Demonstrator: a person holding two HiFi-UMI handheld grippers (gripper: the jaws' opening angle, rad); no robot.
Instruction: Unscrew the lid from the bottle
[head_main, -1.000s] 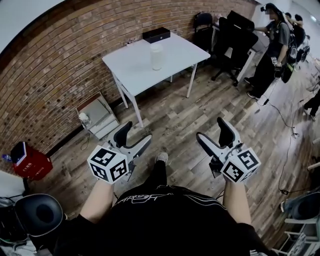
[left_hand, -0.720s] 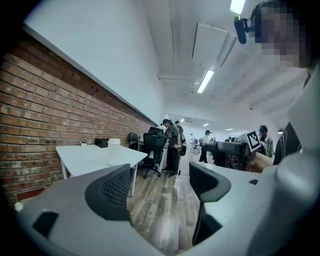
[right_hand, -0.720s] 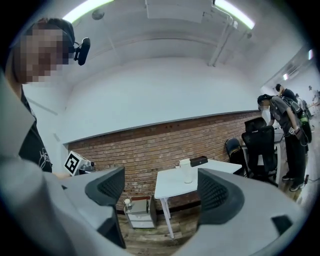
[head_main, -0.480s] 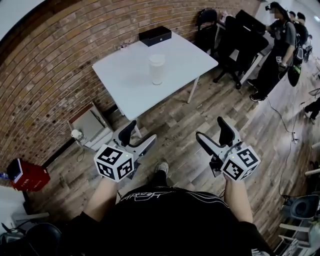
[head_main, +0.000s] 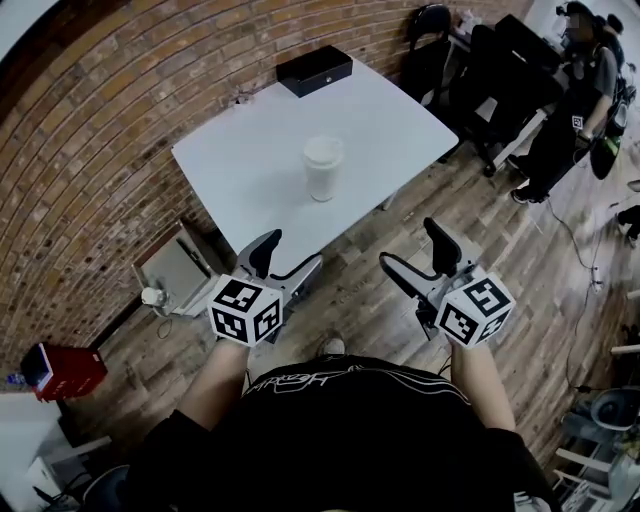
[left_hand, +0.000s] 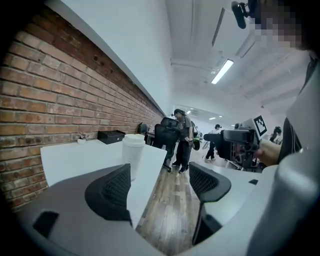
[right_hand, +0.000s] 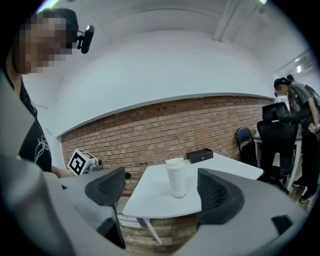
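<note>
Bottle closer now, ahead btwn left gripper & right gripper.

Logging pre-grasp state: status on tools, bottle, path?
Left tool open, empty. Right tool open, empty. Bottle upright on table, lid on. Box at far edge, not in the way.

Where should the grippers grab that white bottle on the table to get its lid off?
Probably the left gripper takes the white bottle by its body from the near side, low down: it stands upright with plain round walls. The right gripper takes the lid, jaws across its round rim, to twist. Both are open, and the table around it is bare.
</note>
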